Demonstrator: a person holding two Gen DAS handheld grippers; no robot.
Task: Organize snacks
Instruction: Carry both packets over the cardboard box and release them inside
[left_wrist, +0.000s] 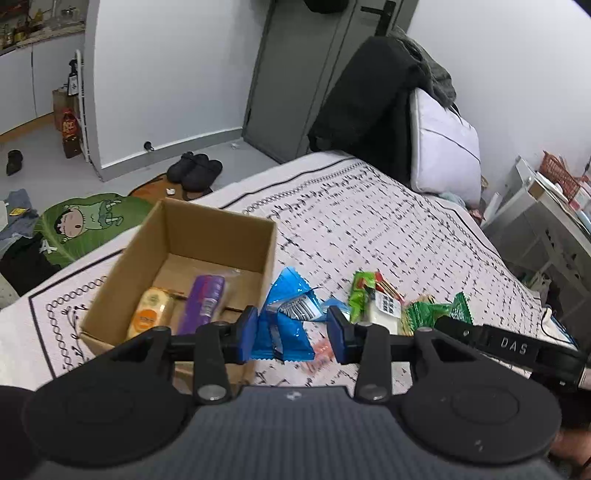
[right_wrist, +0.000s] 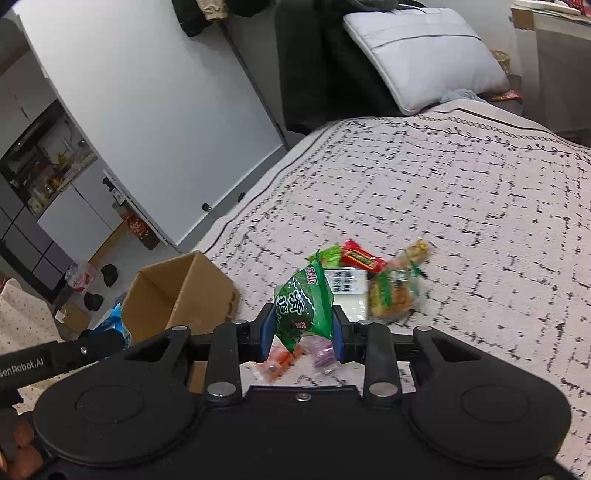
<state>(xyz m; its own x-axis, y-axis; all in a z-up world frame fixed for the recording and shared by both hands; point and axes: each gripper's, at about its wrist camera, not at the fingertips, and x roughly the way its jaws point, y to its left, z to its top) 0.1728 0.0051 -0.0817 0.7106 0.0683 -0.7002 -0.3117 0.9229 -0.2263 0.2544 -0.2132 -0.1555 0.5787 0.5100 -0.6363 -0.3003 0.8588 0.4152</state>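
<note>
"DAS" in white caps stands on the black arm (left_wrist: 517, 347) of the other gripper, at 4 o'clock in the left wrist view; in the right wrist view the black bar (right_wrist: 55, 360) at 9 o'clock reads "venRobot.AI", its start cut by the edge. The green snack packet (right_wrist: 304, 304) at centre carries big white Chinese chars, approx. "清" plus others I can't make out. Barcode on blue wrapper (left_wrist: 291, 314) & print on white packet label (left_wrist: 386, 304): too small to read.

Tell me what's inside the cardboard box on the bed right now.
Inside the cardboard box lie a yellow-orange snack pack and a purple packet. The near wall and the left gripper hide the front corner.
</note>
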